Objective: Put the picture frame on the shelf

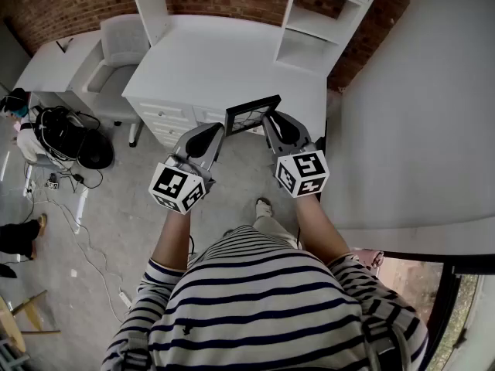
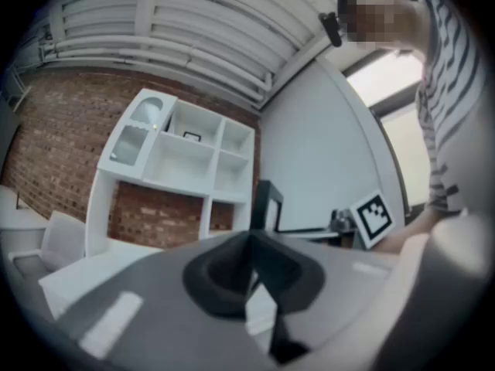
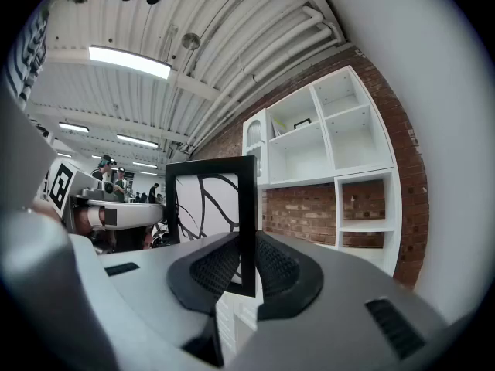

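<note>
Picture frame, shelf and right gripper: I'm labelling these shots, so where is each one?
Picture frame (image 3: 247,207): right gripper view, on its black right edge.
Shelf (image 3: 360,141): right gripper view, on the back wall of an empty cubby.
Right gripper (image 3: 246,257): right gripper view, between the jaws clamped on the frame.

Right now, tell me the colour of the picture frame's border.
Black; the picture frame shows best in the right gripper view.

A white desk (image 1: 224,60) stands against a brick wall (image 1: 77,6).
</note>
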Demonstrator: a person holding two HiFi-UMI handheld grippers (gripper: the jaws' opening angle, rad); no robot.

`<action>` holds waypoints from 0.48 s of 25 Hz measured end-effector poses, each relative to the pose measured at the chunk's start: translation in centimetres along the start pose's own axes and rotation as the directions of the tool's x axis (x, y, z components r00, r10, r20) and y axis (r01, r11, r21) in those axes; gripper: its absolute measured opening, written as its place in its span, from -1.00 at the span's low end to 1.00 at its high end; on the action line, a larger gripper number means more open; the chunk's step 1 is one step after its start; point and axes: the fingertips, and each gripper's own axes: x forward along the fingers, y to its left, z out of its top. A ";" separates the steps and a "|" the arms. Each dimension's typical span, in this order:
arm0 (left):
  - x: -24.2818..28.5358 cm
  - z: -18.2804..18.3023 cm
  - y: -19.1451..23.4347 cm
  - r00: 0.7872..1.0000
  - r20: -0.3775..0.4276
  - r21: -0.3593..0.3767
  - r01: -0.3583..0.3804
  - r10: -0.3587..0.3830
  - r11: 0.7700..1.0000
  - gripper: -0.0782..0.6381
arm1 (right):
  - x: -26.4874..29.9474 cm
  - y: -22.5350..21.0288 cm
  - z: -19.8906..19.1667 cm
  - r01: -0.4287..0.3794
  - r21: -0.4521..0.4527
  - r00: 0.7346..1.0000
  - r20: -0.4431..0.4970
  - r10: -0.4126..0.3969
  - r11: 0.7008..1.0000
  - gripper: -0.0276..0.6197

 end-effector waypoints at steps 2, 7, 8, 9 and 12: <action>0.0 -0.1 -0.1 1.000 0.000 -0.002 0.001 -0.001 1.000 -0.75 | -0.1 0.0 0.1 0.000 -0.001 1.000 0.000 0.000 1.000 -0.73; 0.4 0.0 -0.8 1.000 0.003 -0.003 0.008 -0.008 1.000 -0.76 | -0.8 -0.6 0.2 0.007 0.001 1.000 0.004 -0.007 1.000 -0.73; 0.4 0.0 -0.8 1.000 0.003 -0.003 0.009 -0.009 1.000 -0.75 | -0.8 -0.7 0.3 0.009 0.001 1.000 0.005 -0.009 1.000 -0.73; 0.4 0.0 -0.9 1.000 0.003 -0.004 0.010 -0.010 1.000 -0.76 | -0.9 -0.7 0.3 0.011 0.002 1.000 0.005 -0.011 1.000 -0.73; 0.3 -0.1 -0.8 1.000 0.001 -0.007 0.013 -0.013 1.000 -0.76 | -0.9 -0.6 0.3 0.014 0.003 1.000 0.003 -0.014 1.000 -0.73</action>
